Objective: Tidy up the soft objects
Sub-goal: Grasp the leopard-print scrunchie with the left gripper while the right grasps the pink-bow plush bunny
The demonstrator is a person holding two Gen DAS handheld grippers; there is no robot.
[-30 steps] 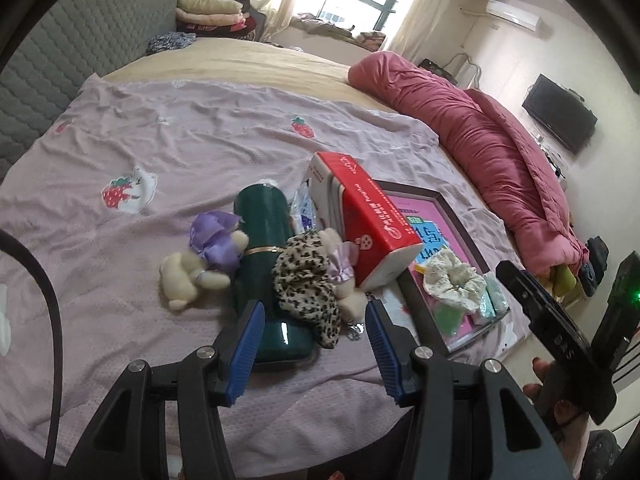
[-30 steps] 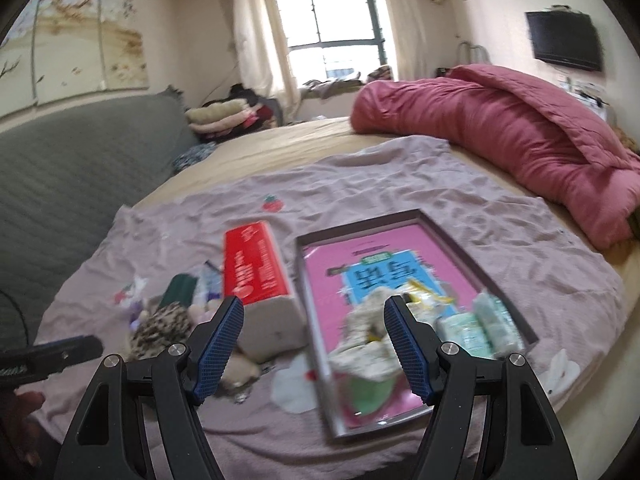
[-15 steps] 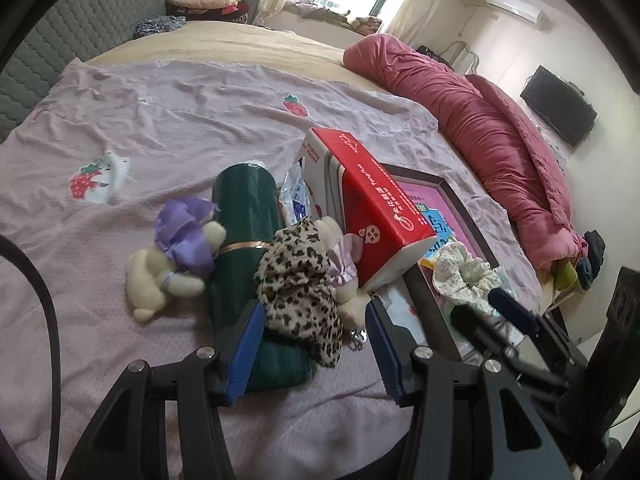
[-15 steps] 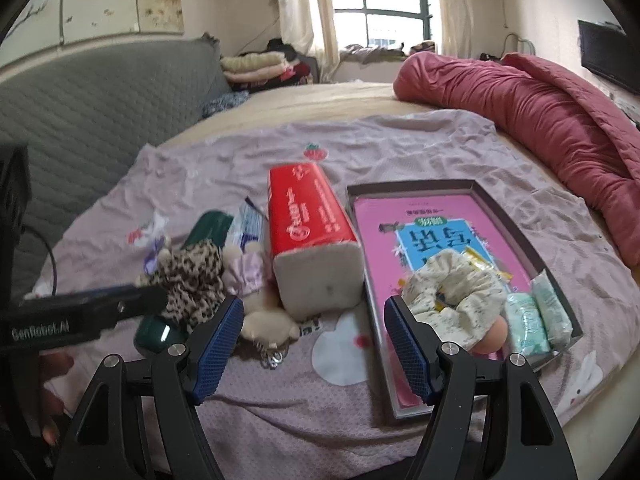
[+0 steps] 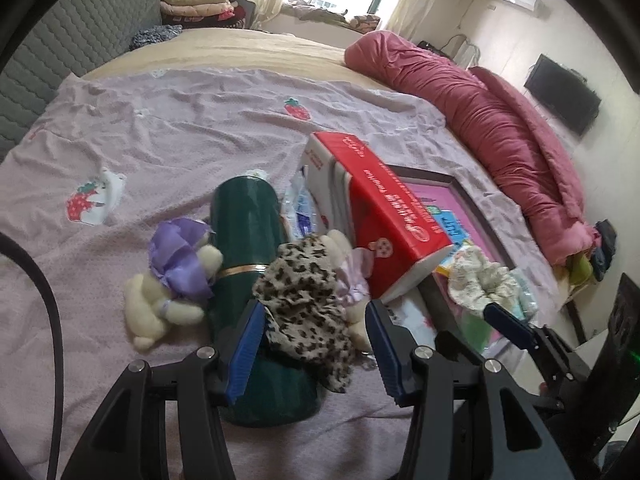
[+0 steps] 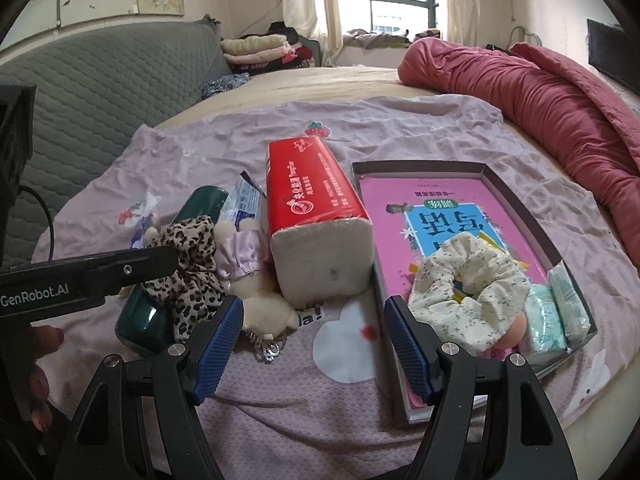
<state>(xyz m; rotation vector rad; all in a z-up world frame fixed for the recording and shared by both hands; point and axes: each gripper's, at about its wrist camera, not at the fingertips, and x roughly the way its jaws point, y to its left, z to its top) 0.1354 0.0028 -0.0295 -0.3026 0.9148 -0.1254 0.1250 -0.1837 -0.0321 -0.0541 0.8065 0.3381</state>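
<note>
On the bed lie a leopard-print scrunchie (image 5: 308, 296) (image 6: 192, 268), a cream plush bear in a purple dress (image 5: 168, 280), and a second plush in pink (image 6: 256, 284). A floral scrunchie (image 6: 468, 292) (image 5: 480, 280) sits in the shallow box (image 6: 520, 196) on a pink book. My left gripper (image 5: 316, 344) is open, its fingers on either side of the leopard scrunchie, just short of it. My right gripper (image 6: 314, 344) is open and empty, low over the sheet before the red tissue pack (image 6: 316, 216).
A dark green bottle (image 5: 252, 264) lies under the leopard scrunchie. Small wipe packets (image 6: 560, 316) sit in the box's near corner. A rolled pink duvet (image 6: 540, 92) runs along the right side. A grey quilted headboard (image 6: 100, 92) stands at the left.
Both grippers have moved forward and lower toward the objects. The left gripper has closed in on the leopard scrunchie. The right gripper has swung left toward the tissue pack.
</note>
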